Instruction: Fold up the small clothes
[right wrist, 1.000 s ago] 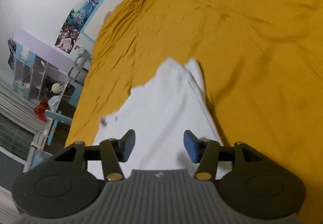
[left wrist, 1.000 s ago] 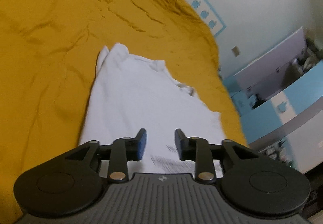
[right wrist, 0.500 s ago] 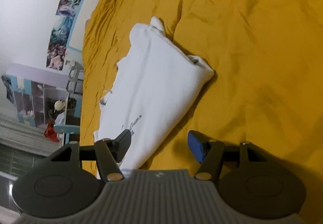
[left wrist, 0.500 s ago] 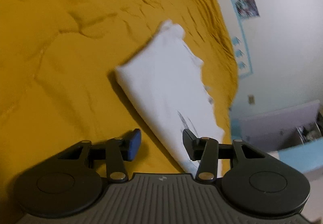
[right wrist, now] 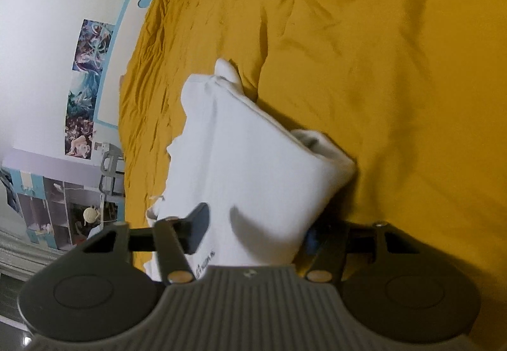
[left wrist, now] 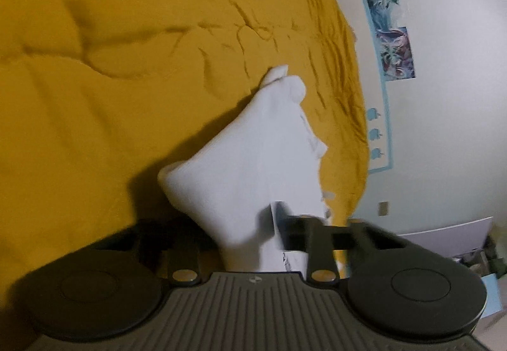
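A white folded garment (left wrist: 253,154) lies on a mustard-yellow bedspread (left wrist: 95,66). In the left wrist view my left gripper (left wrist: 240,233) is open, its jaws on either side of the garment's near corner; the left finger is hidden under the cloth. In the right wrist view the same garment (right wrist: 253,167) fills the centre. My right gripper (right wrist: 253,230) is open and straddles the near edge of the cloth, one finger over it and the other beneath its right side.
The bedspread (right wrist: 380,50) is wrinkled all around the garment. The bed's edge runs beside a white wall with posters (left wrist: 393,43). Blue-and-white shelves (right wrist: 47,202) stand beyond the bed's edge.
Both grippers have moved in from the sides onto the garment's near corners. The cloth now sits between the jaws of each, and the near edge looks lifted.
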